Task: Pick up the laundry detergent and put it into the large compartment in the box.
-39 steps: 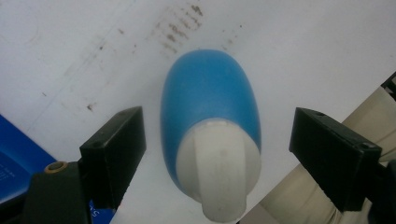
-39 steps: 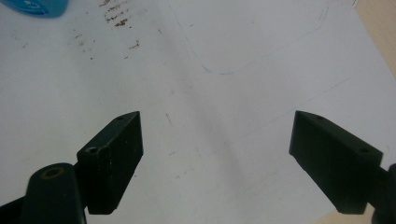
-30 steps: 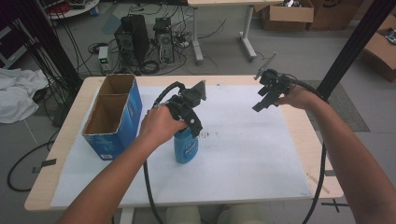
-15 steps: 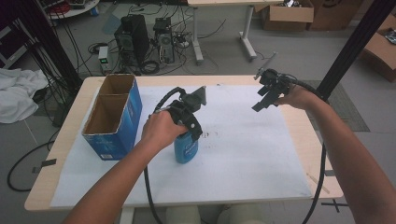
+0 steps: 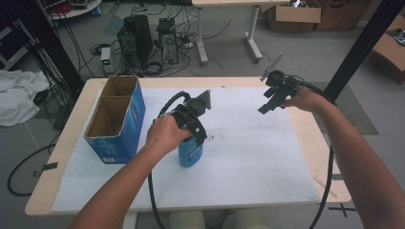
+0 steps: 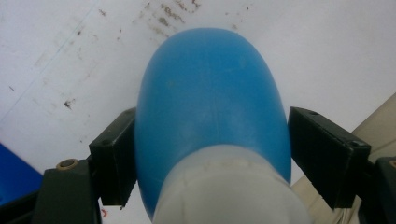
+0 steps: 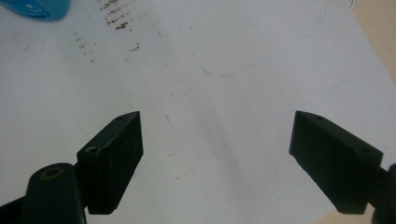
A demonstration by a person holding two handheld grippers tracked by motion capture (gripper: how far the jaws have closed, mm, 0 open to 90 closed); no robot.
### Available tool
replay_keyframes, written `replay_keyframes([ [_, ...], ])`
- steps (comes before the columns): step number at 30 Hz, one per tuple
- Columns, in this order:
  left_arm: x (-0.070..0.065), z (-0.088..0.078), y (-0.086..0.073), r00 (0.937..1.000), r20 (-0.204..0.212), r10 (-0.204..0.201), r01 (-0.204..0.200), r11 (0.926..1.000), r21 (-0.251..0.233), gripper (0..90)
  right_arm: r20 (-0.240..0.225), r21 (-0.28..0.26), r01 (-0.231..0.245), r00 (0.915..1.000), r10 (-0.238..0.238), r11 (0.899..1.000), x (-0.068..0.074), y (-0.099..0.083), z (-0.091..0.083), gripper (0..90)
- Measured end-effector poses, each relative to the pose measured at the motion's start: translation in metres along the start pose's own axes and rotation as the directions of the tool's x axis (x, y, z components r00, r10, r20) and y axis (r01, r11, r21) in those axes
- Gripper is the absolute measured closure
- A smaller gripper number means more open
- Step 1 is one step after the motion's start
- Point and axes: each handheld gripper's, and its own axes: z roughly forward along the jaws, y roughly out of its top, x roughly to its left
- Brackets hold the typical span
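Blue bottle: stands upright, centre-left of high view, on white paper covering worktop, just right of blue cardboard box.
Left gripper: over bottle from above; jaws have just been closing w/ bottle between; left pad looks touching, right pad w/ slim gap, so not clamped yet.
Right gripper: released, jaws wide, upper right, well apart from bottle.
Progress: early; grasp nearly made, bottle not lifted; box open, looks empty.

text: none legible | blue bottle label: blurred | blue box: unreadable
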Motion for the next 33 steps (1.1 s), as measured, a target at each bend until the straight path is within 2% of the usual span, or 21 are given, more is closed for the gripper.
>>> replay_keyframes([
  [33,0.0016,-0.0002,0.0002,0.9994,-0.023,-0.026,0.026,0.9996,-0.010,36.1,-0.007,0.001,0.003,1.0000,-0.003,1.000,0.0013,0.0021,0.0028,17.9],
])
